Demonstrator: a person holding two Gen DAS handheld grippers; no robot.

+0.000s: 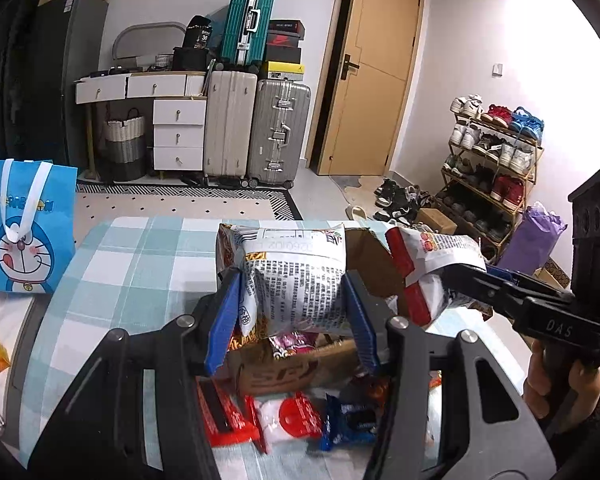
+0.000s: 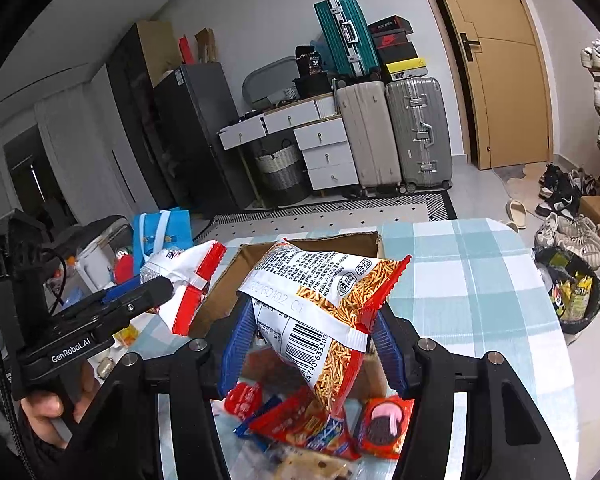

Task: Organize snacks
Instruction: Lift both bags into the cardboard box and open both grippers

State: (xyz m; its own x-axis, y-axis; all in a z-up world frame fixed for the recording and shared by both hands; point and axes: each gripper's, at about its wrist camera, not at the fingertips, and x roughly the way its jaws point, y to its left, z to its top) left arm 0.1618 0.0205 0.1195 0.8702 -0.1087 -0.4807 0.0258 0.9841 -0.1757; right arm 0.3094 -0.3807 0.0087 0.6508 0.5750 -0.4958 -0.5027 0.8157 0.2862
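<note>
My left gripper is shut on a white snack bag with printed text and holds it above the open cardboard box. My right gripper is shut on a fries-print snack bag with red edges, also held over the box. Each gripper shows in the other's view: the right one at the right, the left one at the left. Small loose snack packets lie on the checked tablecloth in front of the box.
The table has a blue-and-white checked cloth. A blue Doraemon bag stands to its left. A bin with wrappers sits on the floor to the right. Suitcases, drawers, a shoe rack and a door stand behind.
</note>
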